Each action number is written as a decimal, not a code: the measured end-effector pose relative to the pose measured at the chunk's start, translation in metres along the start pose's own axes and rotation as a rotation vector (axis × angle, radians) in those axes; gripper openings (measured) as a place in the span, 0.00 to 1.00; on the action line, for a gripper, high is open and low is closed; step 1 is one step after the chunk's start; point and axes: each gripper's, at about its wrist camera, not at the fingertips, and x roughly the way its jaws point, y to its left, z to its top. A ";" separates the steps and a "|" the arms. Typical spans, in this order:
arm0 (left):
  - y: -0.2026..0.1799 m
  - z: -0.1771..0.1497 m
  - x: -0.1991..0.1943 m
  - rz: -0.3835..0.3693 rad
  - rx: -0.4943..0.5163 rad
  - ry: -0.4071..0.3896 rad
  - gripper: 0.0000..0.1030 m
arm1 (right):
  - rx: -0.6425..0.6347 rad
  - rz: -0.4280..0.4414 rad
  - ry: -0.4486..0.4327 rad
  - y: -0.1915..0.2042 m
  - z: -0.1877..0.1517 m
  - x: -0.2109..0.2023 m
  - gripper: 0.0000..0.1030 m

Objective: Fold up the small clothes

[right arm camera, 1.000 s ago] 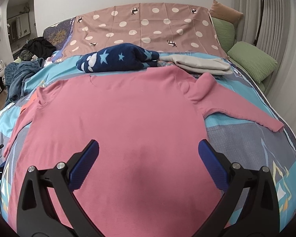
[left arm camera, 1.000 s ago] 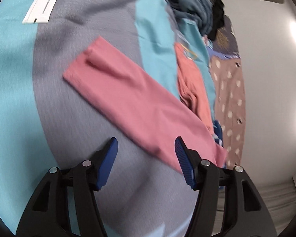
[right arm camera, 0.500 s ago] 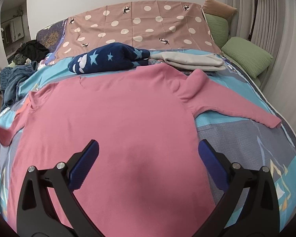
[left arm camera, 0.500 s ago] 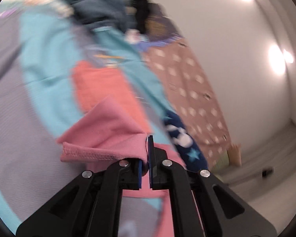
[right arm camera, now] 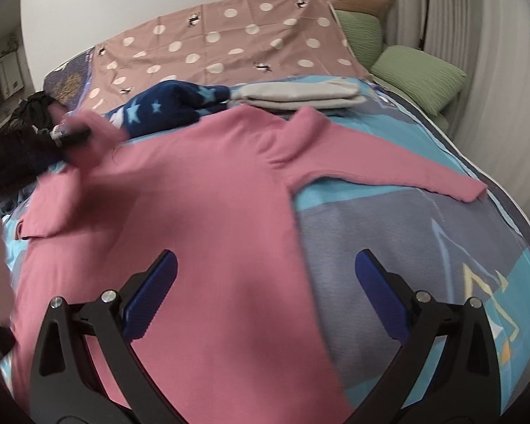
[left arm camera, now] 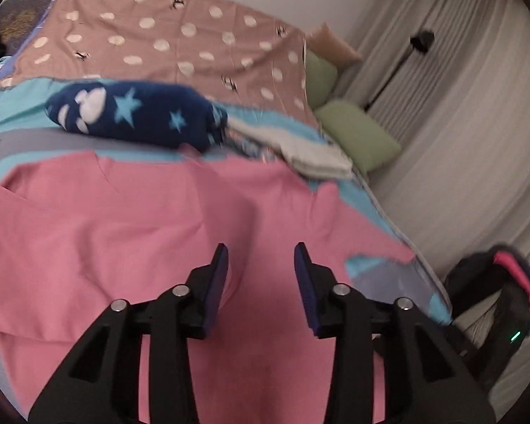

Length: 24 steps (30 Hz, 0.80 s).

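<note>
A pink long-sleeved top (right arm camera: 208, 212) lies spread on the bed, also seen in the left wrist view (left arm camera: 130, 233). Its left sleeve (right arm camera: 70, 173) lies folded in over the body. Its right sleeve (right arm camera: 388, 173) stretches out flat to the right. My left gripper (left arm camera: 260, 272) is open and empty above the top's middle; its blurred body shows at the left in the right wrist view (right arm camera: 70, 136). My right gripper (right arm camera: 265, 296) is wide open and empty over the top's lower right edge.
A navy star-patterned garment (right arm camera: 173, 106) and a folded grey-white garment (right arm camera: 296, 93) lie just beyond the top. A dotted brown cover (right arm camera: 229, 42) and green pillows (right arm camera: 417, 70) are farther back. Dark clothes (right arm camera: 35, 109) are piled at far left. A curtain (left arm camera: 459, 123) hangs at right.
My left gripper carried the left sleeve in over the top's body, then opened and let it go. My right gripper shifted slightly right and stayed open.
</note>
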 end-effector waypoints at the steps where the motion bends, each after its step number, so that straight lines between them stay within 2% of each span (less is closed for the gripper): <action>1: -0.001 -0.006 0.002 0.017 0.013 0.015 0.39 | 0.002 -0.004 0.001 -0.004 -0.001 0.000 0.98; 2: 0.002 -0.007 0.002 0.031 0.021 0.025 0.41 | 0.005 -0.005 0.003 -0.007 -0.001 0.001 0.98; 5: 0.024 -0.010 -0.018 0.103 0.047 -0.003 0.57 | 0.034 0.048 0.044 -0.016 0.001 0.009 0.98; 9: 0.052 -0.021 -0.058 0.295 0.065 -0.077 0.66 | 0.029 0.175 0.084 -0.009 0.012 0.019 0.98; 11: 0.071 -0.022 -0.070 0.352 0.051 -0.078 0.66 | -0.006 0.254 0.102 0.002 0.021 0.030 0.98; 14: 0.095 -0.034 -0.084 0.440 0.038 -0.044 0.66 | -0.041 0.326 0.142 0.016 0.035 0.049 0.96; 17: 0.120 -0.047 -0.087 0.529 -0.004 -0.010 0.66 | -0.087 0.411 0.210 0.037 0.057 0.079 0.96; 19: 0.139 -0.050 -0.090 0.565 -0.060 0.006 0.66 | -0.077 0.431 0.241 0.046 0.068 0.098 0.96; 21: 0.155 -0.051 -0.089 0.569 -0.107 0.013 0.66 | -0.061 0.460 0.279 0.056 0.076 0.120 0.93; 22: 0.160 -0.051 -0.091 0.573 -0.126 0.017 0.66 | -0.050 0.481 0.303 0.060 0.077 0.128 0.81; 23: 0.166 -0.051 -0.090 0.573 -0.141 0.021 0.66 | -0.039 0.501 0.329 0.064 0.078 0.136 0.58; 24: 0.171 -0.049 -0.089 0.565 -0.154 0.024 0.66 | -0.029 0.483 0.335 0.068 0.079 0.141 0.39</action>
